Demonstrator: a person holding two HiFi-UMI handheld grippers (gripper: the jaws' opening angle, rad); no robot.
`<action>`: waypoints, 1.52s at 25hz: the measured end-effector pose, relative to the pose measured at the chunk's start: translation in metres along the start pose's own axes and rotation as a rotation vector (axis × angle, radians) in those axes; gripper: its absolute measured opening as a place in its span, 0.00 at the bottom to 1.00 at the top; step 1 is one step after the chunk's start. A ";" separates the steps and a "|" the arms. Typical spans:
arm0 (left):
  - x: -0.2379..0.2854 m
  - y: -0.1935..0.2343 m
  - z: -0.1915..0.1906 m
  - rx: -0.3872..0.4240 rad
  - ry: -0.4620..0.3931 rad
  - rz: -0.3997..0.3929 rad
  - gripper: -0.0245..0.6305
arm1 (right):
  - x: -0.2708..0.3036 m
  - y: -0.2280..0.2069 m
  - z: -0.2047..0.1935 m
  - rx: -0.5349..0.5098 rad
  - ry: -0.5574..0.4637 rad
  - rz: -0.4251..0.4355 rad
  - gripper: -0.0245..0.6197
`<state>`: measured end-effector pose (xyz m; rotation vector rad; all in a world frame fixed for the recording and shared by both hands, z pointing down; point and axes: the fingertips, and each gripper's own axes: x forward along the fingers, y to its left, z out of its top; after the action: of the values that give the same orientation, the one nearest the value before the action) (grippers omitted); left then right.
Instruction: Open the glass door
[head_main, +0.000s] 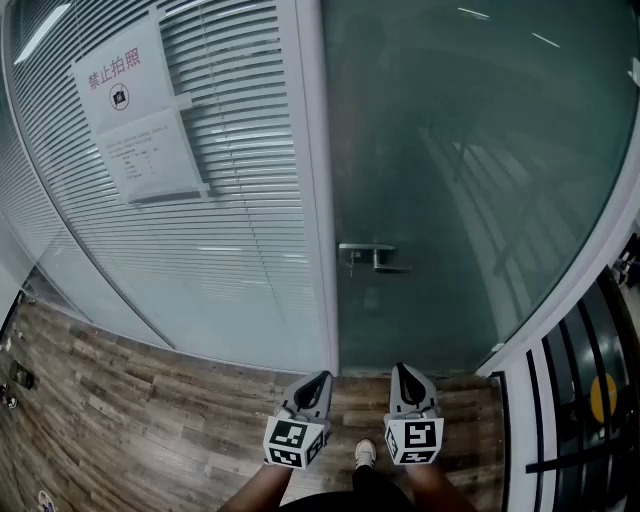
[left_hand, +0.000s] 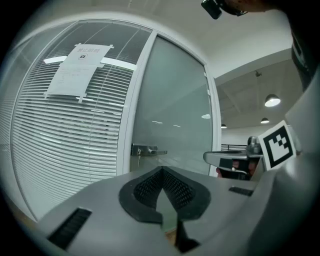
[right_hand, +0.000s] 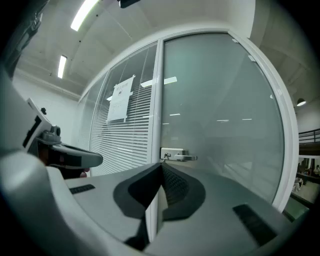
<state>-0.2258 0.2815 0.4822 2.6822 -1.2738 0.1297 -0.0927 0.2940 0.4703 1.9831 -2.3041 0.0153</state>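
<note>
Close below me, over the wood floor (head_main: 150, 400), my left gripper (head_main: 320, 378) is clenched on nothing and my right gripper (head_main: 403, 370) is clenched empty too, both well short of the door. Beyond them the glass door (head_main: 470, 180) stands closed, its lever handle (head_main: 375, 258) just beside the white frame post (head_main: 318, 200). I'd first part the right jaws, approach the lever squarely, clamp near its free end, then press down

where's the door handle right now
In the head view the door handle sits on the left edge of the glass door, just right of the white frame post and the window blinds.
</note>
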 end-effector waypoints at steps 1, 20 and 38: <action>0.011 0.001 0.001 -0.002 0.001 0.010 0.04 | 0.011 -0.008 -0.001 -0.008 0.004 0.008 0.06; 0.144 0.044 0.014 -0.018 0.028 0.125 0.04 | 0.179 -0.087 0.009 -0.199 0.081 0.270 0.06; 0.208 0.103 0.009 -0.044 0.098 0.023 0.04 | 0.277 -0.083 -0.042 -0.961 0.487 0.534 0.33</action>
<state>-0.1742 0.0583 0.5168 2.5902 -1.2640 0.2303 -0.0482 0.0118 0.5304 0.7786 -1.8758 -0.4240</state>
